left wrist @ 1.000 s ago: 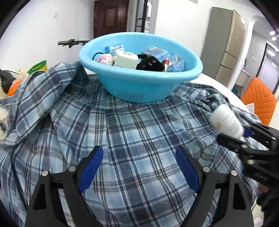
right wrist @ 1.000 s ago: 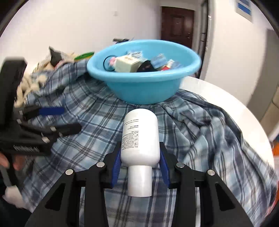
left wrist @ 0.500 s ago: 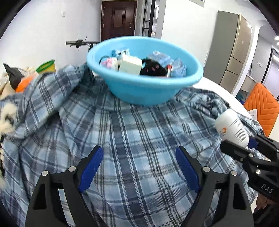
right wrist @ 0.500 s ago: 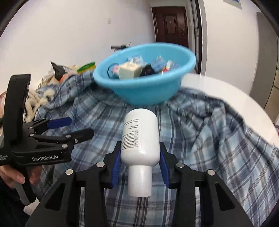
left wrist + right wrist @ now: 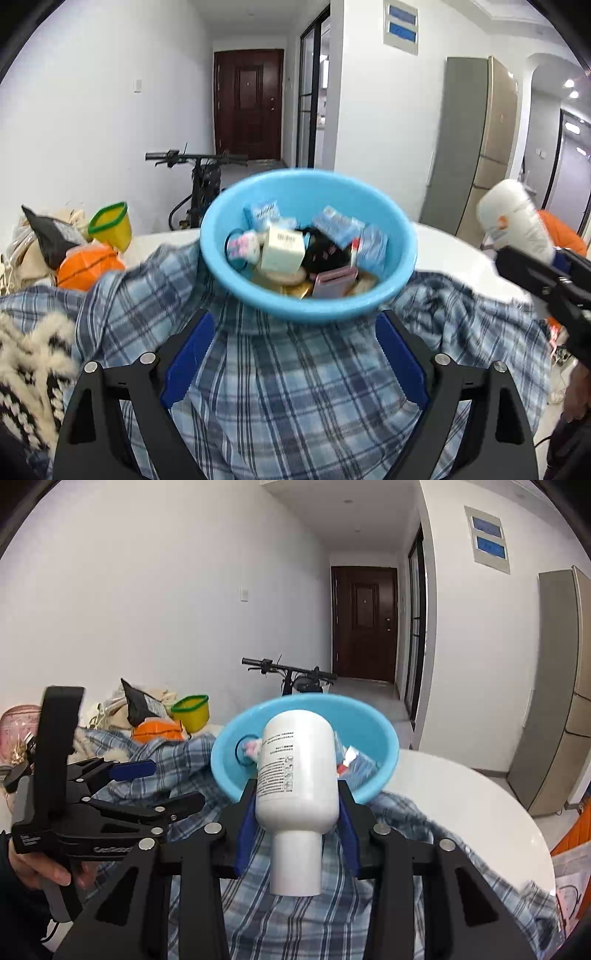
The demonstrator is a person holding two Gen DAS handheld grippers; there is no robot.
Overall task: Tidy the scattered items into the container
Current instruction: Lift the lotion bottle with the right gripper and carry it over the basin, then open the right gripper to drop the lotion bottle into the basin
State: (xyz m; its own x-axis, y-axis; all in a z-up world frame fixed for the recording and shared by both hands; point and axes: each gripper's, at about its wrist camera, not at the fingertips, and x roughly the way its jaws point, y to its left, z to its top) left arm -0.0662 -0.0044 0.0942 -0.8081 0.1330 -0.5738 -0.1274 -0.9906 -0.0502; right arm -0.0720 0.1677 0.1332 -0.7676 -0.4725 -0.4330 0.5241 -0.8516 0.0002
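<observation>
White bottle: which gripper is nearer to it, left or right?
Right. The right gripper is shut on the white bottle, its pads clamping both sides. The left gripper is off to the side over the plaid cloth, its jaws opening with nothing between them.

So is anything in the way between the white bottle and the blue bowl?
Nothing visible. The white bottle sits in the right gripper, with only plaid cloth below before the blue bowl. The left gripper is off to the side.

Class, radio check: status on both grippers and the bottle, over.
Right gripper shut on white bottle. Left gripper jaws opening, nothing between them. Blue basin ahead, path clear.
</observation>
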